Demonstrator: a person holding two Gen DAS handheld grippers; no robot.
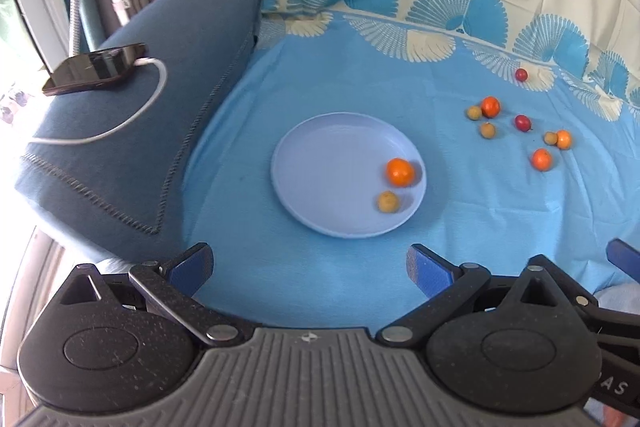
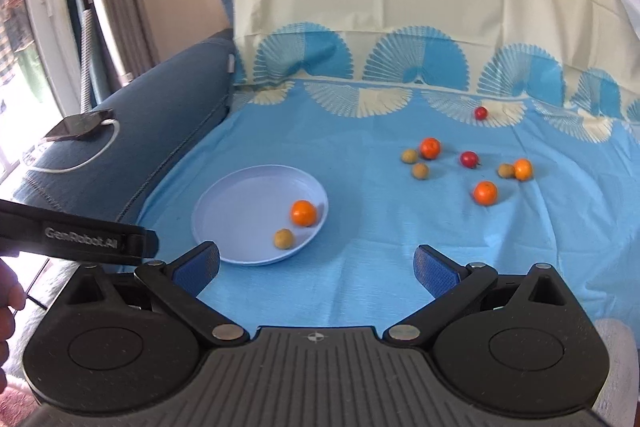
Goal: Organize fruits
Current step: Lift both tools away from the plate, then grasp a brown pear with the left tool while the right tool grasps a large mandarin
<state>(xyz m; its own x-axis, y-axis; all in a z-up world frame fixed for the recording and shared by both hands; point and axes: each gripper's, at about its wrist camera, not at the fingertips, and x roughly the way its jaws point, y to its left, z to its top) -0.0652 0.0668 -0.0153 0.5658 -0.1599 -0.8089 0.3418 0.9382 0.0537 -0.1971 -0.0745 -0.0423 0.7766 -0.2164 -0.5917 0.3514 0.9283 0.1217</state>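
I hold both grippers, left [image 1: 310, 269] and right [image 2: 316, 269], spread and empty; plate [image 1: 320, 163] sits central so loose fruits [image 1: 520, 125] travel little.

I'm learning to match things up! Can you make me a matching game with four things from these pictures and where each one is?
Things:
1. big orange fruit
2. phone
3. far red fruit
4. left gripper

Places or states:
A. on the dark blue sofa arm, with a white cable
B. open, holding nothing
C. on the plate, near a small tan fruit
D. alone on the cloth, near the fan pattern

Pairs: 1-C, 2-A, 3-D, 4-B
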